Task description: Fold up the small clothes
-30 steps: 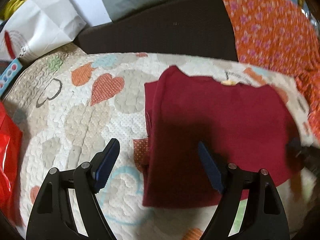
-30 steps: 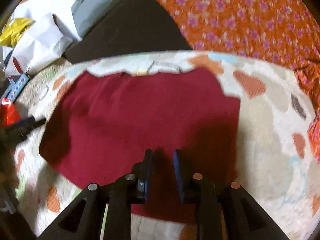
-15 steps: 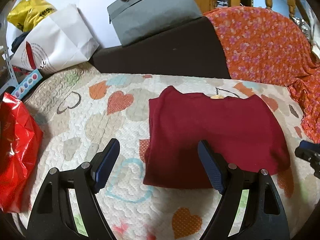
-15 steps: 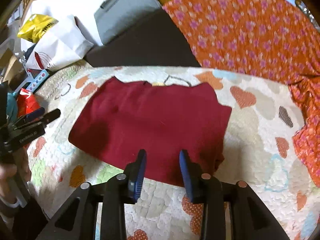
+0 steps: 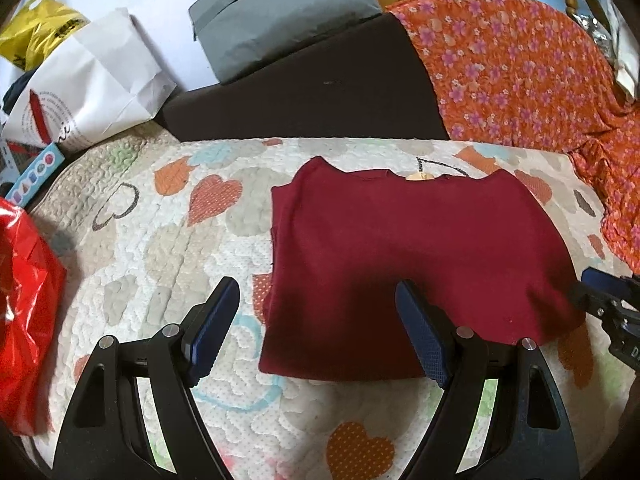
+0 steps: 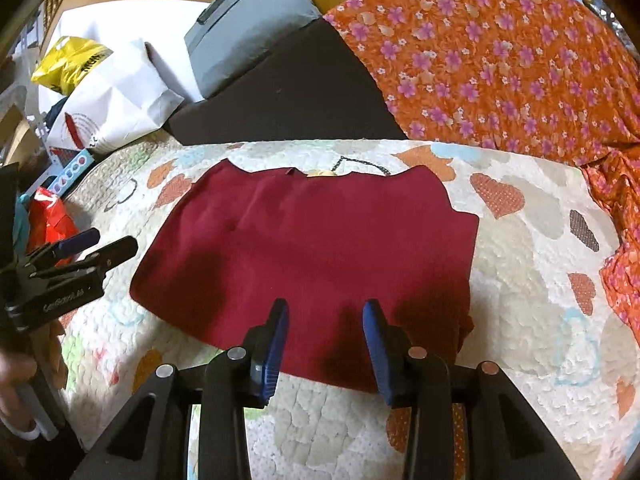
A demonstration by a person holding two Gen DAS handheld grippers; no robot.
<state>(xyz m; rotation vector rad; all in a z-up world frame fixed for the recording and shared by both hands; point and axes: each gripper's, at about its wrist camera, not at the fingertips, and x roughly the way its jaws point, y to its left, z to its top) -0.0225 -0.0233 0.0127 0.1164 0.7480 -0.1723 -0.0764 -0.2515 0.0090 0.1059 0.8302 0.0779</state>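
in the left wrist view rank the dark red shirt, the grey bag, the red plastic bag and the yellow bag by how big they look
1. dark red shirt
2. grey bag, though it lies farther back, so its true size may be greater
3. red plastic bag, cut off by the frame edge, so unsure
4. yellow bag

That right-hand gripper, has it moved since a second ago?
Yes. The right gripper has pulled back and up from the red shirt; far more quilt now shows around it.

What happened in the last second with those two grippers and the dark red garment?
Both grippers pulled back and up from the folded dark red garment. The right gripper, narrow a second ago, widened and is empty. The left gripper stayed wide open, holding nothing. The garment lay flat, unmoved, on the heart-patterned quilt.
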